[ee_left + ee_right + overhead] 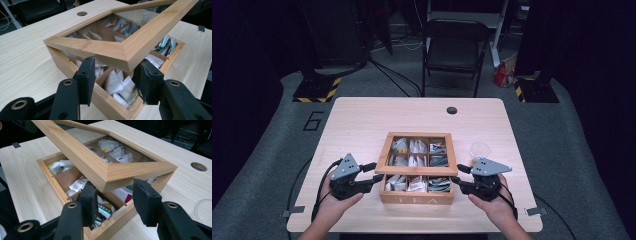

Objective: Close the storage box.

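Lowering the glass lid [130, 47] onto the tea box [417, 196] at the table's near middle, keep both sides level. Your left gripper [116, 82] and right gripper [116, 202] each clamp a front corner; release only once seated.
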{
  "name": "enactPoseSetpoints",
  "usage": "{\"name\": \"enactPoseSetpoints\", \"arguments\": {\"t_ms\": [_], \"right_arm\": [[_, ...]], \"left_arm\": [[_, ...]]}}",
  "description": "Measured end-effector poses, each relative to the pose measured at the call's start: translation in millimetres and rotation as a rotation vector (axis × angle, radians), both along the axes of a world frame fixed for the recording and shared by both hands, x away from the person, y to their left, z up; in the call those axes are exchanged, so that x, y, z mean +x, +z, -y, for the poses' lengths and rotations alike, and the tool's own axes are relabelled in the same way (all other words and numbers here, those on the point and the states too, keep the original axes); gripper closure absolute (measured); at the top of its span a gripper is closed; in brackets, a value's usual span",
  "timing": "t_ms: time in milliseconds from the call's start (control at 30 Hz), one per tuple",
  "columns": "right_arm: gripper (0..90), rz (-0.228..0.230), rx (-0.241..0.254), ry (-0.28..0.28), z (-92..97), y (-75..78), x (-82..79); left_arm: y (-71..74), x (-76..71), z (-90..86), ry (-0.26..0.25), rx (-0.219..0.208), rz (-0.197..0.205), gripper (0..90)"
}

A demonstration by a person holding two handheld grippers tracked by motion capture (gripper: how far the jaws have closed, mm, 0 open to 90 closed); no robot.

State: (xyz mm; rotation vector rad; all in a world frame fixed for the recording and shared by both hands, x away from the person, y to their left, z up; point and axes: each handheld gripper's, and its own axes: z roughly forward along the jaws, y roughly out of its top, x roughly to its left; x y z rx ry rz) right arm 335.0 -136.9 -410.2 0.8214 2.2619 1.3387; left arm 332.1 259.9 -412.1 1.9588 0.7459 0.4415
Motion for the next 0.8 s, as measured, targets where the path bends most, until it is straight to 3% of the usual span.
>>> {"name": "enactPoseSetpoints", "arguments": {"t_ms": [233, 567, 800], "right_arm": [[54.9, 0.013, -0.017, 0.001, -0.8, -11.5, -5.1], [55.0, -0.031, -0.018, -0.003, -0.8, -22.4, -8.4], [55.6, -0.058, -0.033, 0.004, -1.6, -30.1, -9.4]], "left_arm": [[-8.0, -4.4, -0.3, -0.009, 0.019, -0.015, 52.4], [-17.9, -7.7, -0.8, -0.015, 0.01, -0.051, 52.6], [-24.3, -9.9, -0.5, -0.022, 0.03, -0.067, 52.8]]}}
